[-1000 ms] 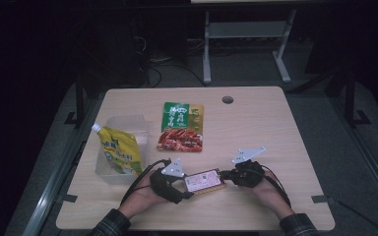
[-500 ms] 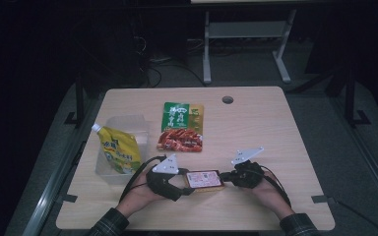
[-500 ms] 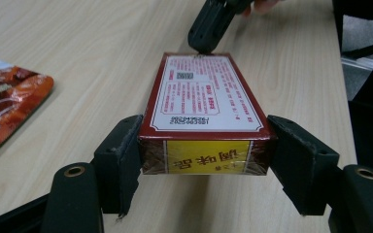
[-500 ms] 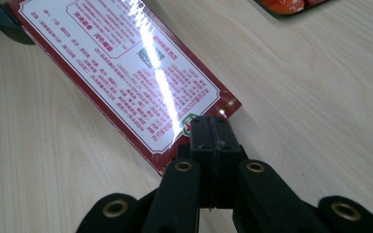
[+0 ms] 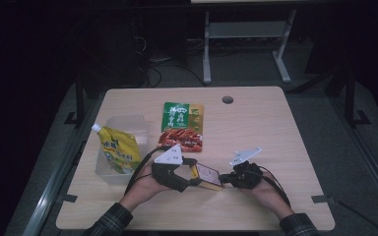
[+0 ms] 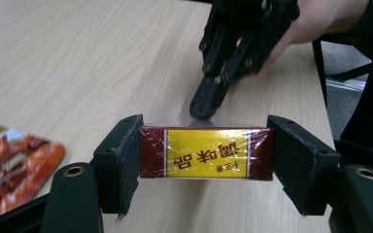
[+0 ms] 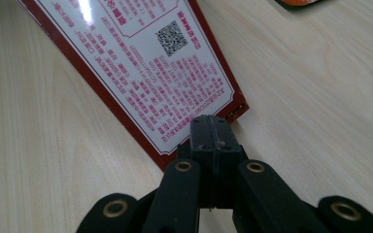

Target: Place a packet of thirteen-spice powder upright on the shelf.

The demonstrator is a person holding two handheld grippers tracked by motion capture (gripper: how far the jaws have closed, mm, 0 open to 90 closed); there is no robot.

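A clear plastic tub [image 5: 109, 169] left of the flat maroon-and-yellow cardboard box [image 5: 207, 176] holds a yellow spouted pouch [image 5: 119, 149] leaning inside it. The left gripper [image 6: 206, 155] pinches the box's end between its fingers [image 6: 121, 160]; the right gripper [image 7: 212, 138], fingers pressed together, touches the box's near corner. Beyond the box lies a green-and-red snack packet [image 5: 182, 125]. Right of the box, the light wooden table [image 5: 275, 128] lies bare to its edge; the surrounding room is dark.

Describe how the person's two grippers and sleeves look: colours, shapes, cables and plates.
Both the left gripper and the right gripper are black, with linked bars joined by brass-coloured rivets and flat dark pads. Each carries a pale grey three-cornered plate on top and trails a black cable. The sleeves are dark plaid.
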